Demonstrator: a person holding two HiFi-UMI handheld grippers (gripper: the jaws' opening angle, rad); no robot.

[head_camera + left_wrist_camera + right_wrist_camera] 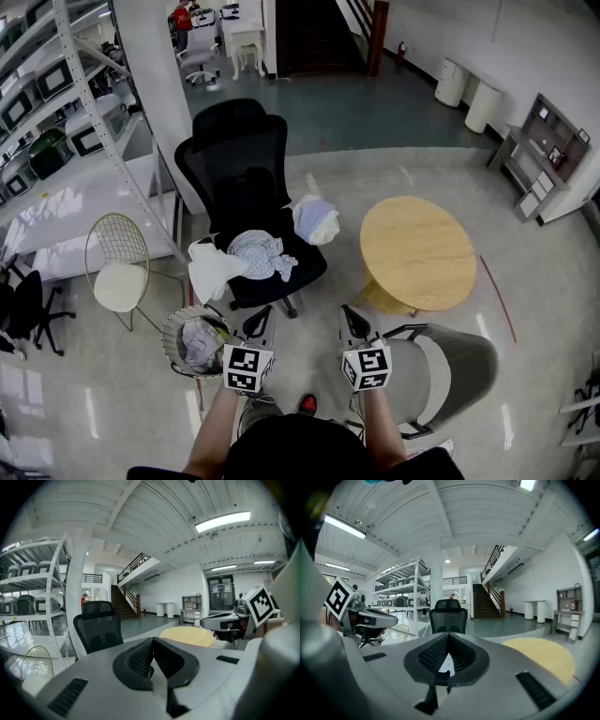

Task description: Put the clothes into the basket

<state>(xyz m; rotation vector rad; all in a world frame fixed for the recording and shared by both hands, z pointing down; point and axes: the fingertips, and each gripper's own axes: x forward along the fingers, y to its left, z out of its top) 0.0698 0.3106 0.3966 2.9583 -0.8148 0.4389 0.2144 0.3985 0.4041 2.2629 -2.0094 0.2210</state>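
Clothes, three pieces on the seat of the black office chair (234,159): a white garment (208,270) hanging off the left edge, a grey-blue patterned garment (262,253) mid-seat, and a pale lilac garment (316,220) at the right side. A further grey piece (197,343) lies inside the wire basket (165,339), which stands on the floor near-left of the chair. The left hand-held gripper (262,315) and right hand-held gripper (349,315) are both clenched on nothing, side by side on the near side of the chair, the left one just right of the basket.
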